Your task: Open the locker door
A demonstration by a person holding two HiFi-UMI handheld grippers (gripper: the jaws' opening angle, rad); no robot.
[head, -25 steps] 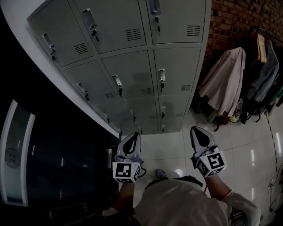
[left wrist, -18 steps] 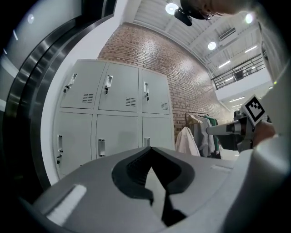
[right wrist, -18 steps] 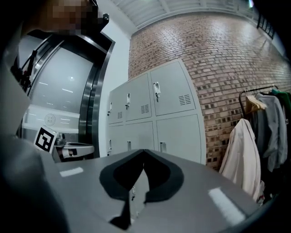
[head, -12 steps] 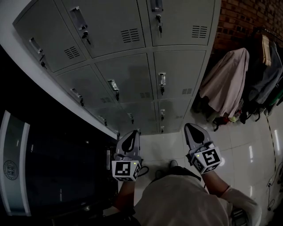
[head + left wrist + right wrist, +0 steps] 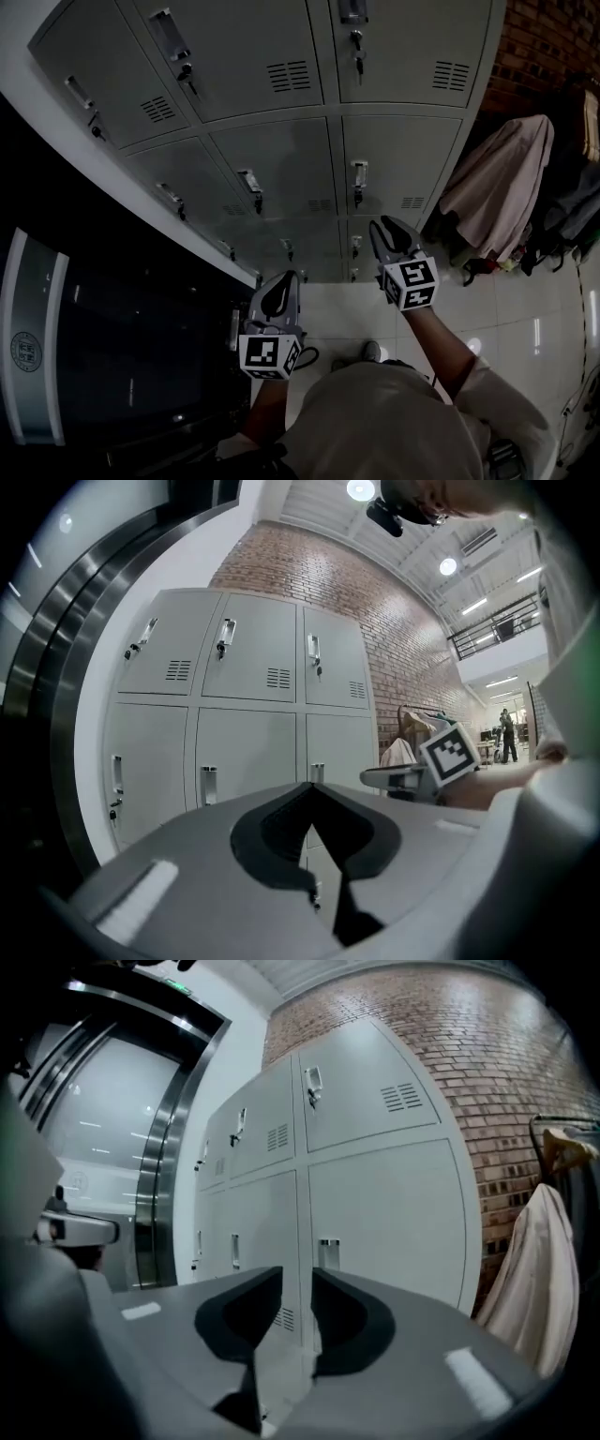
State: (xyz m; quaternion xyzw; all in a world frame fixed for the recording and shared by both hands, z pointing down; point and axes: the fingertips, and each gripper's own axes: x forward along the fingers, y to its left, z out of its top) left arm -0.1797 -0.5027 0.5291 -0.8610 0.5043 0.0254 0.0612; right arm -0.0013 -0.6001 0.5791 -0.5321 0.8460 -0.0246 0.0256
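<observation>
A bank of grey lockers fills the upper head view, all doors closed. The middle-row door on the right carries a small handle with a key lock; the right gripper view shows that handle just past the jaws. My right gripper is raised in front of the lockers, apart from them. Its jaws are opening, with a clear gap and nothing between them. My left gripper hangs lower, near the bottom lockers, and its tips meet on nothing.
Coats hang on a rack against the brick wall to the right of the lockers. A dark glass panel stands at the left. Pale floor tiles lie below, and my body fills the bottom of the head view.
My right gripper has risen and moved left toward the lockers, and its jaws have parted. The left gripper has stayed about where it was.
</observation>
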